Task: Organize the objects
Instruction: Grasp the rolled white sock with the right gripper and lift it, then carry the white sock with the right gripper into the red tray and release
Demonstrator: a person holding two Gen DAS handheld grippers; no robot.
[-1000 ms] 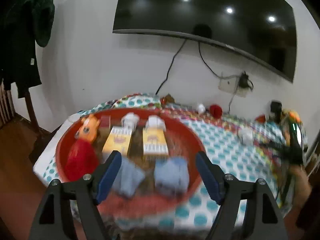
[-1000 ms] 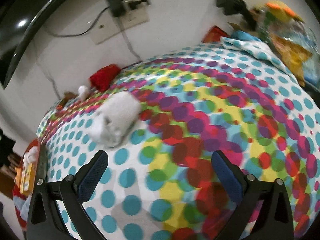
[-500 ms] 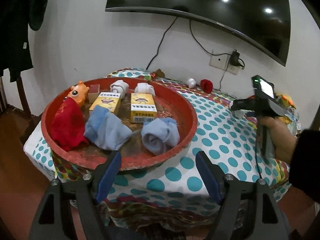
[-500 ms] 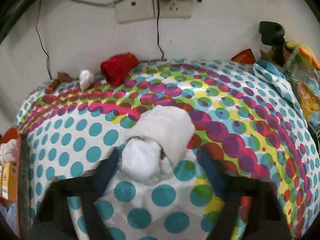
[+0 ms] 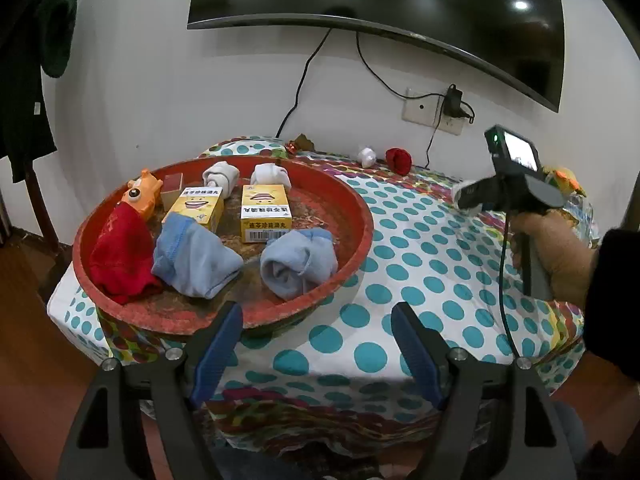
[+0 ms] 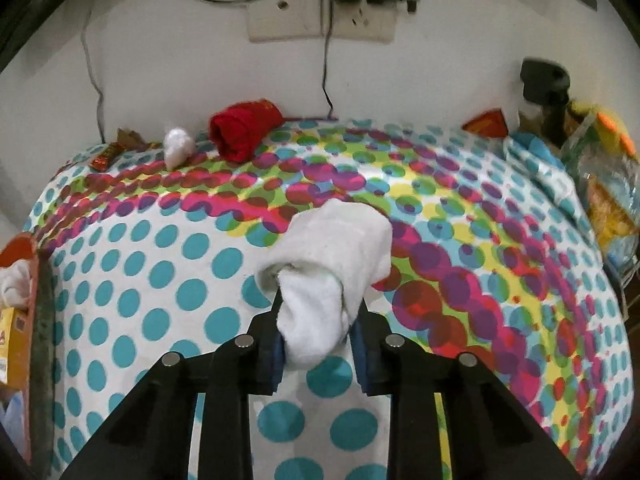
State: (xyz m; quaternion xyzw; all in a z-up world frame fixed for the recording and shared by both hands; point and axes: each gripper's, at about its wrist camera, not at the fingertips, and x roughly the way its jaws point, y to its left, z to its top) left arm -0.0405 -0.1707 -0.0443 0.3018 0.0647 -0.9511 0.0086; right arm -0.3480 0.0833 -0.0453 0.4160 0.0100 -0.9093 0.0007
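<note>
The right gripper (image 6: 318, 344) is closing its 2 blue-padded jaws on the near end of a soft, light rolled white sock (image 6: 332, 272) over the dotted tablecloth (image 6: 168, 280), likely compressing without slipping, while the left gripper (image 5: 316, 344) gapes empty.

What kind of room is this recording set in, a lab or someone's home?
Most likely a home living room or bedroom: a wall-mounted television, a table under a polka-dot tablecloth, a wall socket with a charger plugged in, and rolled socks in a red tray.
</note>
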